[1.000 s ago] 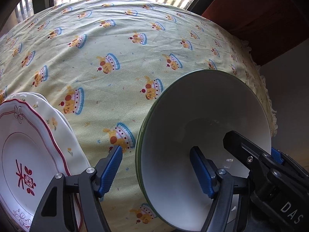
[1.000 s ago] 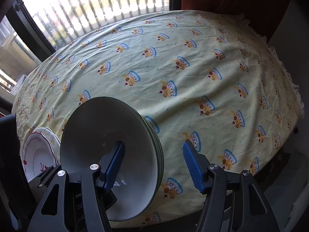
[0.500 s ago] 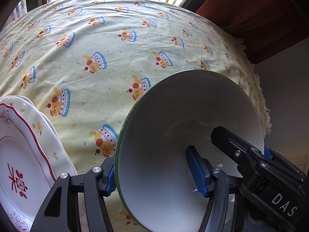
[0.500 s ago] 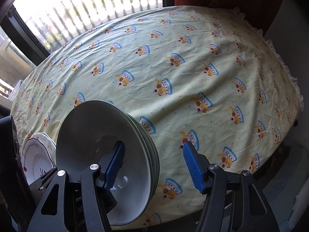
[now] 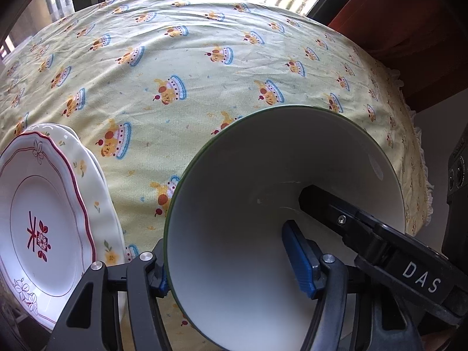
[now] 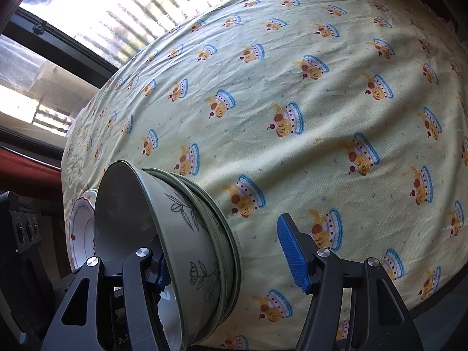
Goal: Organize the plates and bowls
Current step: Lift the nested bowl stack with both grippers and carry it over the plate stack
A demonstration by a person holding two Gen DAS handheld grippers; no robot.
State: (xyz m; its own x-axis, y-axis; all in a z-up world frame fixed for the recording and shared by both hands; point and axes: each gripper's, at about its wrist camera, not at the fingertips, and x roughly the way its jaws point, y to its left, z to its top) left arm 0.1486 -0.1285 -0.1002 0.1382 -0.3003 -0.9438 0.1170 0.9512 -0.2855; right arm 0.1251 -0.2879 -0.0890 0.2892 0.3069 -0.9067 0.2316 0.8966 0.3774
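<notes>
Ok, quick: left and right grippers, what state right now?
Left gripper: open, astride the rim of the white, green-rimmed ceramic bowl, not clamped.
Right gripper: open, one finger inside the same bowl, nothing gripped.

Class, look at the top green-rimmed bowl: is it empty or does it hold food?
Empty of food. The top bowl shows a bare white inside; only gripper fingers reach into it, one blue pad of the left gripper among them.

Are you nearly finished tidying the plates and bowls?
Nearly, it seems. Done: the plates sit in one pile and the green bowls are nested together. In hand: the left gripper and right gripper each straddle the bowls' rim, jaws open, not clamped. Left: probably just placing that stack; the tablecloth shows no other dishes.
</notes>
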